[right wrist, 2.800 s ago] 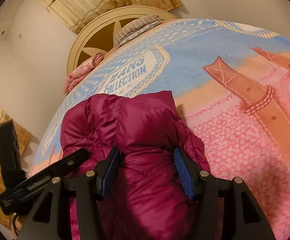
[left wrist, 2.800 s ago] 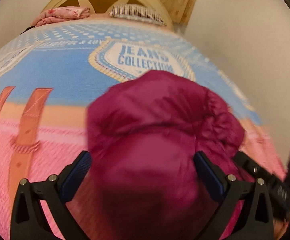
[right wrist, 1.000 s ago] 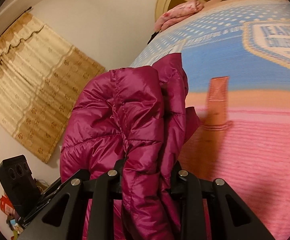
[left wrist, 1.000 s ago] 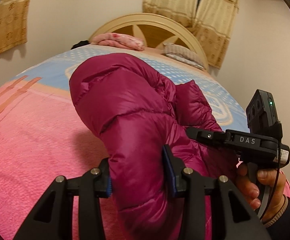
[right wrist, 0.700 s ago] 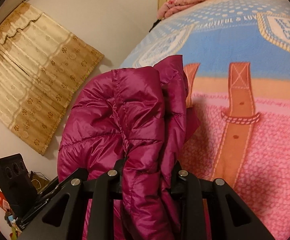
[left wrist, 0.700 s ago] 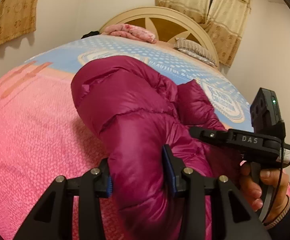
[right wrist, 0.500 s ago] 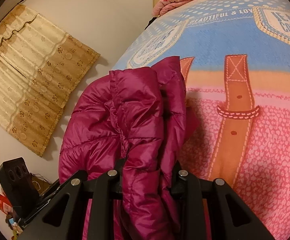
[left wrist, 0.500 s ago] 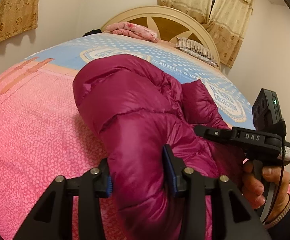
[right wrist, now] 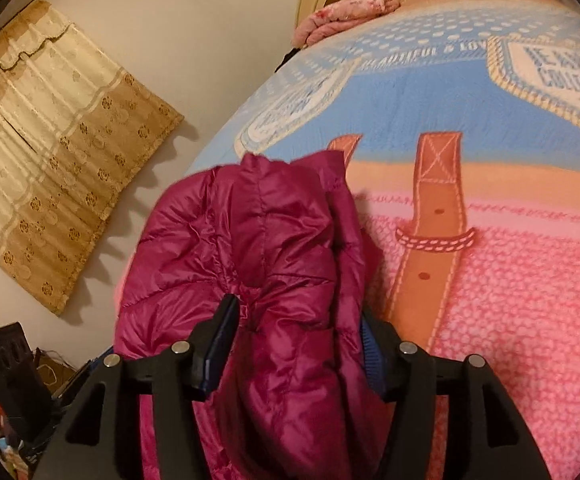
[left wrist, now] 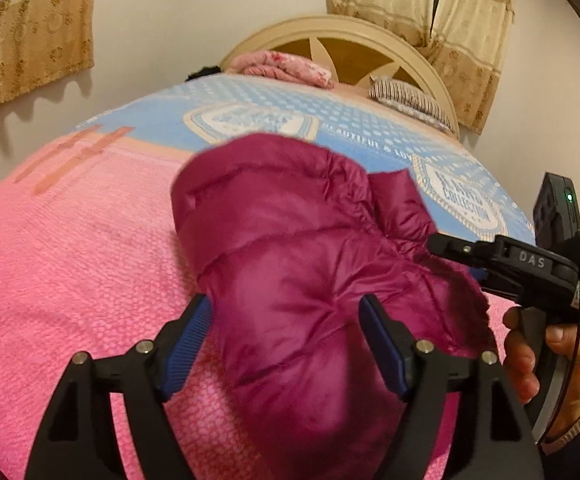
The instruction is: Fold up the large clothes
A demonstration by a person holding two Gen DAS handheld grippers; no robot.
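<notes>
Bed (left wrist: 70, 264) with pink-and-blue blanket, magenta puffer jacket (left wrist: 309, 248), pink bundle (left wrist: 286, 64), striped pillow (left wrist: 409, 98)

The jacket (left wrist: 301, 264) was magenta, quilted. The blanket (right wrist: 529, 300) was pink, with blue above and tan belt straps printed on it. The curtains (right wrist: 50, 160) were beige, gold-flowered. The gripper pads (left wrist: 188, 348) were blue.

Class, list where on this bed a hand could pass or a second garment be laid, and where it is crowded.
Free: the pink bedspread between the jacket and the wall-side edge; the blue band between jacket and headboard. Crowded: around the jacket, where left tool and right tool sit; pink bundle and striped pillow at the headboard.
</notes>
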